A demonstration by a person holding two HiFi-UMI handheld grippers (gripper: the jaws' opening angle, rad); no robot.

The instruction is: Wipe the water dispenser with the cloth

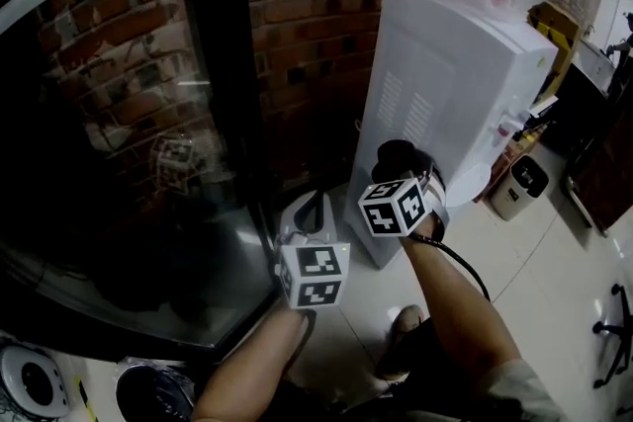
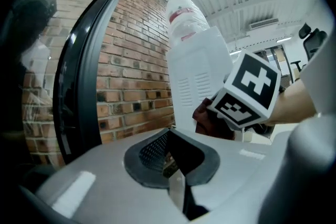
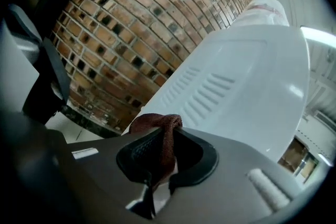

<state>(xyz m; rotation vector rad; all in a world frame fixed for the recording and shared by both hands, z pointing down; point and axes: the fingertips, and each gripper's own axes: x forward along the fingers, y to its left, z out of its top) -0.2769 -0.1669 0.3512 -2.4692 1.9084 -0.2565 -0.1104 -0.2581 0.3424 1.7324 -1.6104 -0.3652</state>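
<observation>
While right hand-held gripper (image 3: 157, 164) pinches cloth (image 3: 157, 126) mid-frame, press it flat on water dispenser (image 1: 445, 84) side, stroke evenly; keep left hand-held gripper (image 2: 170, 157), jaws together, empty, clear.

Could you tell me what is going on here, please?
A person with a gripper in each hand is cleaning a white water dispenser that stands by a brick wall. The right gripper is shut on a brown cloth, held at the lower part of the dispenser's vented side panel; whether it touches is unclear. The left gripper is held away from the dispenser, jaws together and empty.
</observation>
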